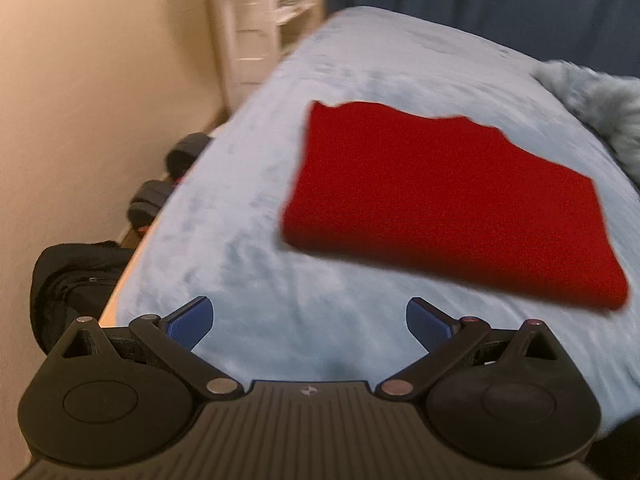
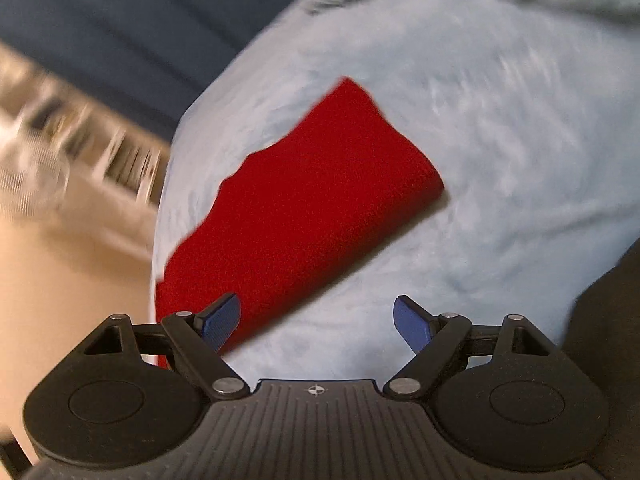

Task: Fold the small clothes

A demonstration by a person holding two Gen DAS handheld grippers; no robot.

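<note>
A red garment [image 1: 448, 204], folded into a flat rectangle, lies on the light blue fleece blanket [image 1: 260, 248] of a bed. My left gripper [image 1: 310, 322] is open and empty, held above the blanket short of the garment's near edge. In the right wrist view the red garment [image 2: 300, 208] runs diagonally. My right gripper [image 2: 318, 322] is open and empty, with its left fingertip [image 2: 224, 316] over the garment's near edge. Both views are blurred by motion.
The bed's left edge [image 1: 132, 276] drops to a floor with dark slippers [image 1: 160, 184] and a black bag [image 1: 68, 276]. A white shelf unit [image 1: 264, 20] and a dark blue curtain [image 1: 480, 0] stand behind. A grey furry blanket [image 1: 600, 112] lies at the far right.
</note>
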